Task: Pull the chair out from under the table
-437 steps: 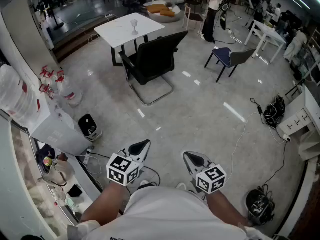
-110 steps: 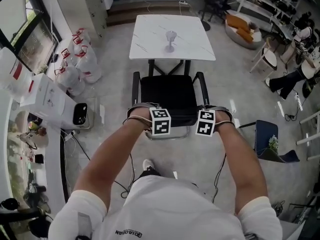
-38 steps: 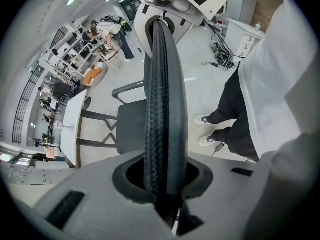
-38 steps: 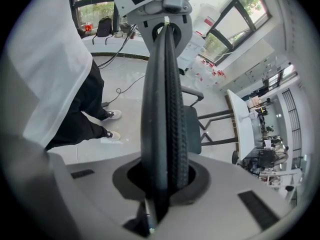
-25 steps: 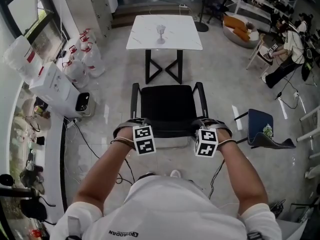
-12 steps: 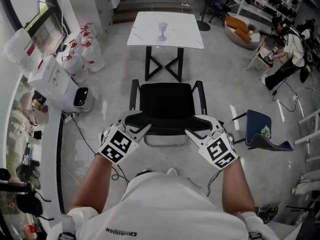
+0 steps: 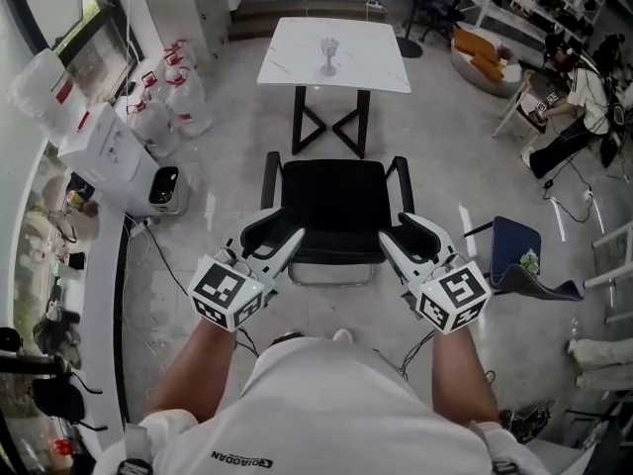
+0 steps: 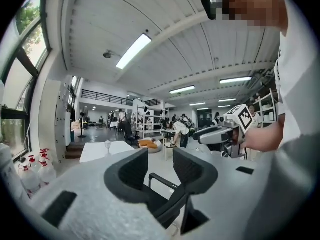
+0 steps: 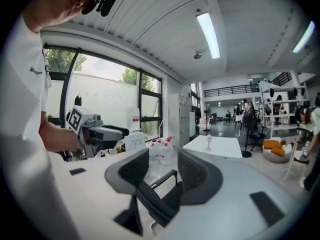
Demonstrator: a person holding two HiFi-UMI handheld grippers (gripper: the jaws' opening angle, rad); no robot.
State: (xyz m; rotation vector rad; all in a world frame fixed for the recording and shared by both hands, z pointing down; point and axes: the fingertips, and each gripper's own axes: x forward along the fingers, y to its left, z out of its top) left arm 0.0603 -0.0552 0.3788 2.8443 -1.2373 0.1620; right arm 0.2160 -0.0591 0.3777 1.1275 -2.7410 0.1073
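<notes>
Fingers [image 8: 131, 171] wide, empty, L gripper [image 8: 160, 154], R gripper [image 9: 164, 153]; only head view shows table legs [image 7: 332, 127].

White red-capped jugs [image 7: 188, 97] stand beside a white box [image 7: 109, 161], and what looks like a blue chair [image 7: 514, 250] sits far right.

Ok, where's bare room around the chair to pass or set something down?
Bare floor lies between the chair, the table and the blue chair. The table holds only a glass. Crowded: the left side, with bottles and a white box.
</notes>
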